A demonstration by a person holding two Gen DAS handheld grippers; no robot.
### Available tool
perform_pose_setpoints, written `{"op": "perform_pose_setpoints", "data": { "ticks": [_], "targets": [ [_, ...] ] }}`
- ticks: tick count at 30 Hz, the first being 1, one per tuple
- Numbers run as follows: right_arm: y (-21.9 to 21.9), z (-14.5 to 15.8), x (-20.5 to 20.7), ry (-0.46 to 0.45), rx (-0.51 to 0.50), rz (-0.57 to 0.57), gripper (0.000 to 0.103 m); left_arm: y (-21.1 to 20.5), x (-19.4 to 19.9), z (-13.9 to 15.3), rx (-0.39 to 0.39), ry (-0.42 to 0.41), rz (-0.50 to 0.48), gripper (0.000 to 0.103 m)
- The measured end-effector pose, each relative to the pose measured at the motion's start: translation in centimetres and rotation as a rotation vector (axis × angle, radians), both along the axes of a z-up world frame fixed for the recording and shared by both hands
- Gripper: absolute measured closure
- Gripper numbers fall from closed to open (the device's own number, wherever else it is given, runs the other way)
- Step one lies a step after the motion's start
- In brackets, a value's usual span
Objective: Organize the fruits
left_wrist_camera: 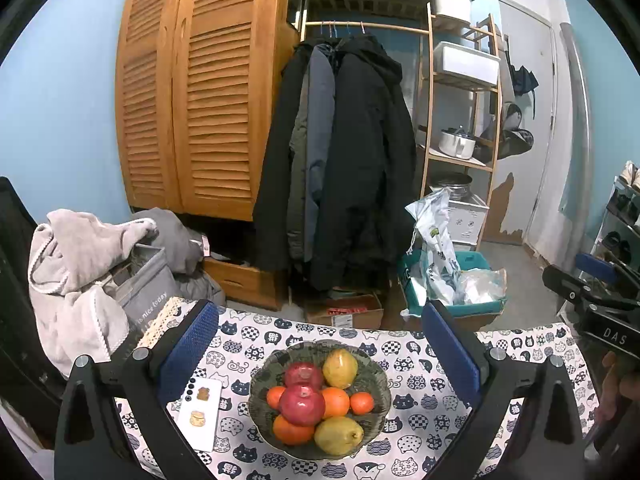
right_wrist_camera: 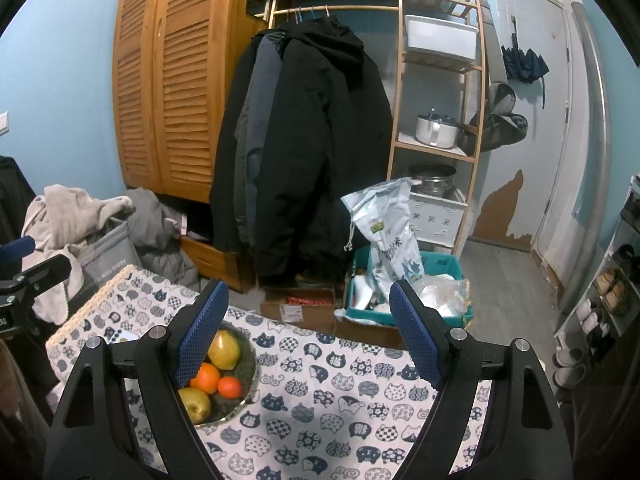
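Observation:
A dark green patterned bowl (left_wrist_camera: 378, 376) sits on the cat-print tablecloth (left_wrist_camera: 424, 364). It holds two red apples (left_wrist_camera: 303, 404), two yellow-green pears (left_wrist_camera: 340, 368) and several oranges (left_wrist_camera: 335, 401). My left gripper (left_wrist_camera: 320, 344) hovers above and just behind the bowl, open and empty, blue pads wide apart. In the right wrist view the bowl (right_wrist_camera: 249, 364) lies at lower left, partly hidden by the left finger. My right gripper (right_wrist_camera: 308, 320) is open and empty, over bare cloth to the right of the bowl. The right gripper's body (left_wrist_camera: 592, 300) shows at the left view's right edge.
A white phone (left_wrist_camera: 200, 414) lies on the cloth left of the bowl. Beyond the table's far edge stand a wooden louvred wardrobe (left_wrist_camera: 192, 92), hanging dark coats (left_wrist_camera: 344, 168), a grey bag with clothes (left_wrist_camera: 132, 280), cardboard boxes (left_wrist_camera: 344, 312) and a teal crate (left_wrist_camera: 452, 280).

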State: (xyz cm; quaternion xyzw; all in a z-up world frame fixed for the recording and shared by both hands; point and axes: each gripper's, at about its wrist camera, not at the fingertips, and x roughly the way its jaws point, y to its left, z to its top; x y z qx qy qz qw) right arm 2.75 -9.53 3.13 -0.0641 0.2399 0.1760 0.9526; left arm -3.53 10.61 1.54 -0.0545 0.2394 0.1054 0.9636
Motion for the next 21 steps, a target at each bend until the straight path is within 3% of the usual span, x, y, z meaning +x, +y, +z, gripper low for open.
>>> {"op": "perform_pose_setpoints", "data": {
  "ticks": [14, 21],
  "targets": [
    [0.0, 0.0, 0.0, 0.0, 0.0, 0.0, 0.021, 1.1, 0.1, 0.3, 0.0, 0.011, 0.02, 0.001],
    [0.0, 0.0, 0.0, 0.0, 0.0, 0.001, 0.021, 0.6, 0.1, 0.4, 0.042, 0.016, 0.044, 0.001]
  ]
}}
